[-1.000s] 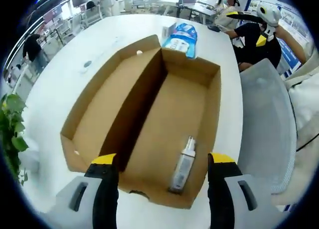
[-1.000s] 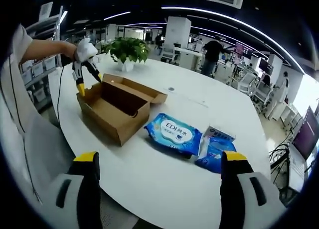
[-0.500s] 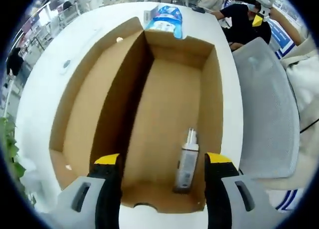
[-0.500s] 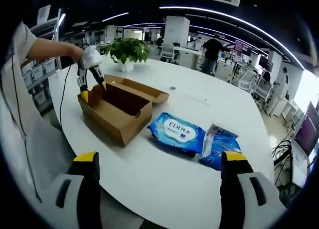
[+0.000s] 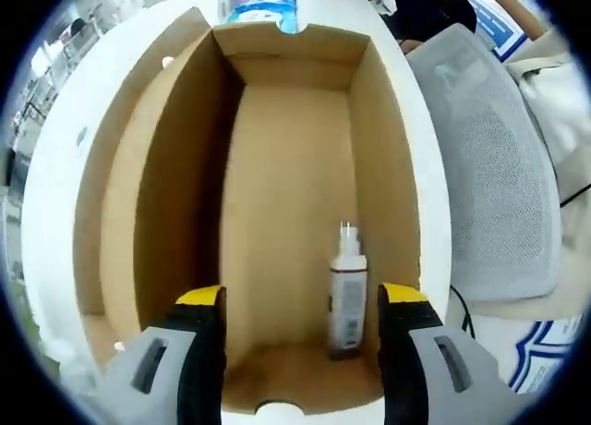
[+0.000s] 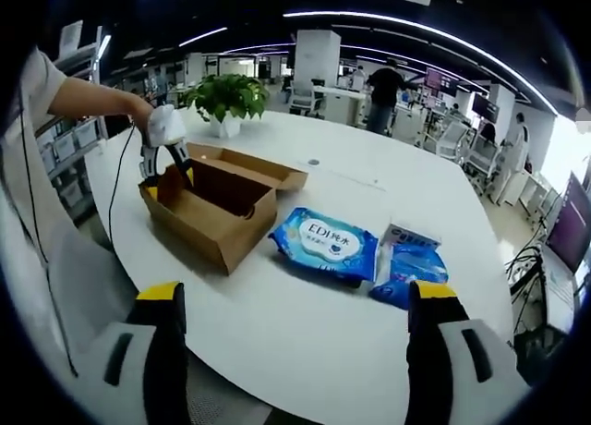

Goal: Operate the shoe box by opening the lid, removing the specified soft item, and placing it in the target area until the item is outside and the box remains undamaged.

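My left gripper point(image 5: 300, 305) points down into the open brown cardboard shoe box point(image 5: 277, 157), jaws wide apart, holding nothing, flanking 1 small white spray bottle point(image 5: 347, 291) lying on its floor. My right gripper point(image 6: 294, 305) hovers level, empty and spread, over the white desk point(image 6: 305, 342), where 2 blue soft wipe packs point(image 6: 326, 245) lie beside the box.

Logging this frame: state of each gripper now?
Left gripper: open, empty, jaws inside the open shoe box beside the spray bottle.
Right gripper: open, empty, above the white table.
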{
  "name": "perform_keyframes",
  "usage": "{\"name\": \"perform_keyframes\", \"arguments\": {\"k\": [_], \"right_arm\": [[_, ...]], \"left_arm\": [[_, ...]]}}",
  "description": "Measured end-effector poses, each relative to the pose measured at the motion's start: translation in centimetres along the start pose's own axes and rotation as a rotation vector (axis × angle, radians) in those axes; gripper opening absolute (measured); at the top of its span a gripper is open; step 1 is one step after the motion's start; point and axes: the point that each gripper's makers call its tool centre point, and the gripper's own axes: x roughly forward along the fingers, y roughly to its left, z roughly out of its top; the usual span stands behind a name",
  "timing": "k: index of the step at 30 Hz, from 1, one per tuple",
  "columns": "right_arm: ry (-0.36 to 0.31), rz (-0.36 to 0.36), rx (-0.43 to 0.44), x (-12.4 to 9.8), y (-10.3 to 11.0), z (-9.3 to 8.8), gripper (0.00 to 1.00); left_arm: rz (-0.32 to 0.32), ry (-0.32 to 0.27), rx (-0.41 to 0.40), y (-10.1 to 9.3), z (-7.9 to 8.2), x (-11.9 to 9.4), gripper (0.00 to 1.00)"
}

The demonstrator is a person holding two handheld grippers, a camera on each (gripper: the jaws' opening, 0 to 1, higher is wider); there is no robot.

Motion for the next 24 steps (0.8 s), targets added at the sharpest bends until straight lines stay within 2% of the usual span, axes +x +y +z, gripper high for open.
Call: {"name": "perform_keyframes", "arguments": {"k": [9,24], "right_arm": [[0.010,0.008,0.017,0.5,0.4,-0.4,0.94],[0.017,0.014,0.031,1.0,0.5,-0.6,0.93]], "left_arm": [[-0.045,0.010,0.046,-0.5,0.3,1.3,0.64],[-0.036,0.001,0.035,0.0,-0.6,3.0,0.59]]}}
